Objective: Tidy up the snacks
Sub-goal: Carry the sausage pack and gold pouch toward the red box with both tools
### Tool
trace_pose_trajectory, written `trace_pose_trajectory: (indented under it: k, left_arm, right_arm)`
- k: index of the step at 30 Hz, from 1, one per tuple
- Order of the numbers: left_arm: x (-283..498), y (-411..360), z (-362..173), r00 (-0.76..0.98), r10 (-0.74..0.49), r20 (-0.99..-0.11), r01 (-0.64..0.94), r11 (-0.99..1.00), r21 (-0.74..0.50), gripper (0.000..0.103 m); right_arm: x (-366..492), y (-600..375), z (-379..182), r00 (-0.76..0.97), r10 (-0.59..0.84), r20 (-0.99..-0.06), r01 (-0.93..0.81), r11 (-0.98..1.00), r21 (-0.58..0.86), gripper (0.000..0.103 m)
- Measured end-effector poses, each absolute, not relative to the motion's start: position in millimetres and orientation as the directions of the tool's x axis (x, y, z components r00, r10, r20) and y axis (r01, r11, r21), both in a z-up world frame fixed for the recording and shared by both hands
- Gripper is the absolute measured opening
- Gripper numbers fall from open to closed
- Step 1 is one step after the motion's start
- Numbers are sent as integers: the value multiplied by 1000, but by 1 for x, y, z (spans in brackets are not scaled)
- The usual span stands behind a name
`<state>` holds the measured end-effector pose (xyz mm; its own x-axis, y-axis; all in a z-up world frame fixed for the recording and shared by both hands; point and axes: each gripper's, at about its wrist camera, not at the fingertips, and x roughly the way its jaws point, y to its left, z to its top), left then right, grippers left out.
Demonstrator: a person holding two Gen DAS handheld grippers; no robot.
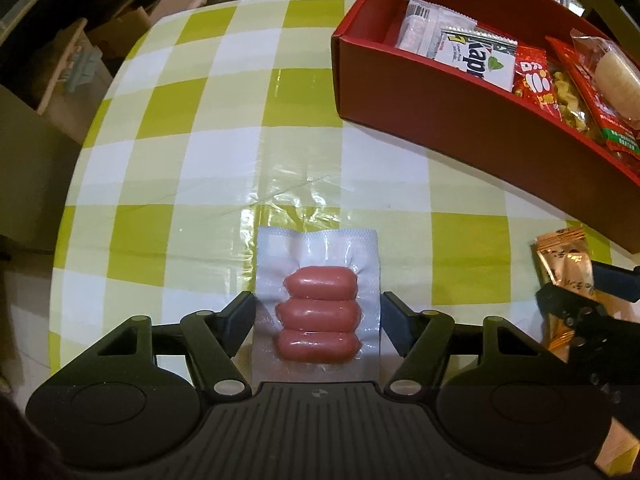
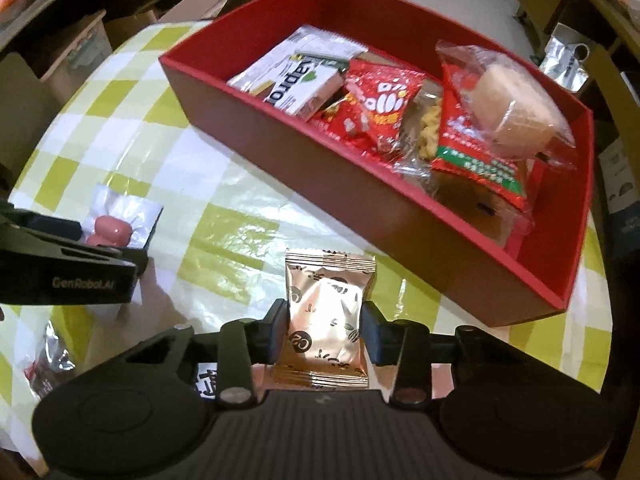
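A clear vacuum pack of three pink sausages (image 1: 318,312) lies flat on the checked tablecloth. My left gripper (image 1: 319,314) points down over it with a finger on each side. The pads stand at the pack's edges without squeezing it. My right gripper (image 2: 325,320) is shut on a gold foil snack packet (image 2: 326,316), both pads pressing its sides. In the left wrist view the gold packet (image 1: 560,268) sits at the far right. The red box (image 2: 320,188) holds several snack packs and stands beyond both grippers.
The green and white tablecloth (image 1: 192,152) covers a round table. A silver wrapper (image 2: 52,360) lies near the table's front left edge. Cardboard boxes (image 1: 60,80) stand on the floor past the far left edge. A foil bag (image 2: 568,60) lies behind the red box.
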<state>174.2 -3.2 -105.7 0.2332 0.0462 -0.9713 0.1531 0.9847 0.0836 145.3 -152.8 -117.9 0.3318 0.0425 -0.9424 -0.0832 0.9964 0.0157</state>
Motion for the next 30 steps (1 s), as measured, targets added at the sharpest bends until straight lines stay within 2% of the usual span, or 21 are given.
trace_pose_trajectory:
  k: [9,30]
  left_arm:
    - [168,-6,-95,256,47,-966,165,982,92,73]
    - [163,-21,-45,353,-38,-935,194,980,33,73]
  right_arm:
    - [143,-156,-103,370,39,-928,-66,998,16,46]
    - [140,-162,-64,468,81,-880,-57,996,61,46]
